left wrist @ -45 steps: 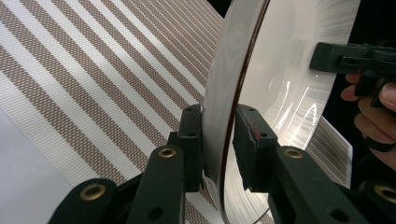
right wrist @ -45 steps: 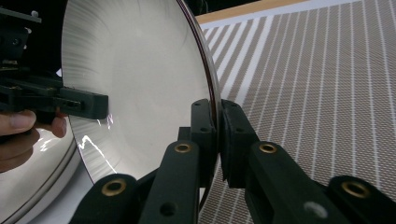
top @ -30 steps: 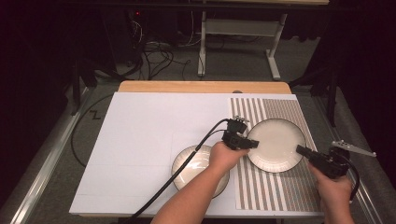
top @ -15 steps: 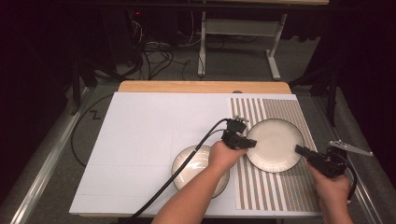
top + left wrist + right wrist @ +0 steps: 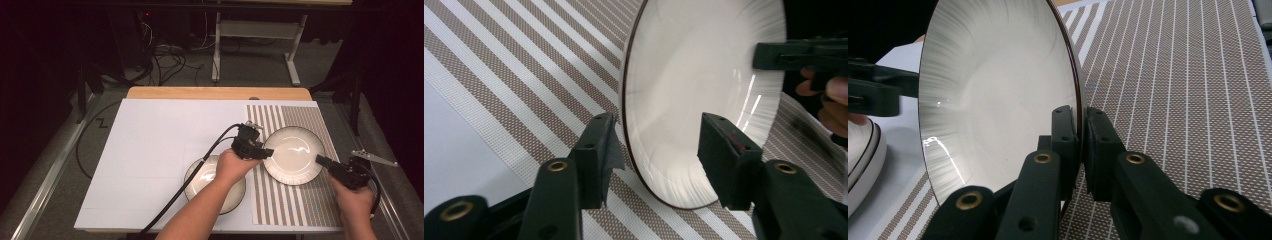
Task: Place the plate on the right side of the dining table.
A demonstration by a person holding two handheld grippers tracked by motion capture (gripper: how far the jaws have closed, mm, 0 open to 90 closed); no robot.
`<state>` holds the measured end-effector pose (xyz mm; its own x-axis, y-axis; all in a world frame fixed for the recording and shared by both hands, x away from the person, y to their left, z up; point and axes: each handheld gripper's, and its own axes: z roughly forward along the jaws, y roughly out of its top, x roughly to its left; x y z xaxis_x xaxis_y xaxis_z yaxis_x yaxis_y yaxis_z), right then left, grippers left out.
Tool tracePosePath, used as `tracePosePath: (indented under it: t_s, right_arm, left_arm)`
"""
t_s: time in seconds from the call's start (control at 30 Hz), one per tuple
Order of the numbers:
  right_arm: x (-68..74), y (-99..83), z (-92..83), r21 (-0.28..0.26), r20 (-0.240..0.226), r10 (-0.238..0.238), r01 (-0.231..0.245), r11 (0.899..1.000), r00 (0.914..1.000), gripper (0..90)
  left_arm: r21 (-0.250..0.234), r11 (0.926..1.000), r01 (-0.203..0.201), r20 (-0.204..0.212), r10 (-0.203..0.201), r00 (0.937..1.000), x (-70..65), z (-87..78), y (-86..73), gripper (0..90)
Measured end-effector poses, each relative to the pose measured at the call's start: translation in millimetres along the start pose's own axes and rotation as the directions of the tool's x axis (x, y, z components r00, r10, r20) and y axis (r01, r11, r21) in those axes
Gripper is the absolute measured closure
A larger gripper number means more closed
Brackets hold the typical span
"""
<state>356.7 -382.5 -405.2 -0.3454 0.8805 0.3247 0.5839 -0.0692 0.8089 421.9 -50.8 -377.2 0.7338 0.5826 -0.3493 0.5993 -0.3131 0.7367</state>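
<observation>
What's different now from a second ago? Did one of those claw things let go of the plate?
Yes. The left gripper has just been opening: its jaws now stand apart on either side of the plate rim, no longer pinching it. That hand has barely shifted otherwise. The right gripper stays clamped on the plate's opposite rim, the plate remains on the striped mat, and the second plate is unmoved.

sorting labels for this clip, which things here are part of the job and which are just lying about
In the job:
- plate on the striped mat
- right gripper, shut on that plate's rim
- left gripper, jaws just opened, standing apart on either side of the opposite rim

Lying about:
- second plate on the white board, partly under the left forearm
- cables on the floor
</observation>
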Motion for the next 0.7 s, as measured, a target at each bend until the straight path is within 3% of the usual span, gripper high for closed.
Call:
tracePosePath:
  t_s: [0.27,0.43,0.7]
  right_arm:
    - [0.2,1.6,3.5,0.015,0.025,-0.006,0.005,1.0,0.9997,85.7]
    - [-0.6,2.1,6.1,0.026,0.037,-0.005,0.004,1.0,0.9993,84.9]
    - [-1.8,3.0,11.8,0.049,0.069,0.0,-0.003,0.999,0.9976,83.3]
  left_arm:
    - [-0.054,0.9979,-0.034,0.004,0.035,0.9994,0.8,-32.9,-12.0,38.7]
    - [-0.073,0.9957,-0.056,-0.035,0.054,0.9979,3.4,-53.6,-21.7,32.1]
    - [-0.107,0.9926,-0.058,-0.057,0.052,0.997,18.8,-89.1,-46.9,23.9]
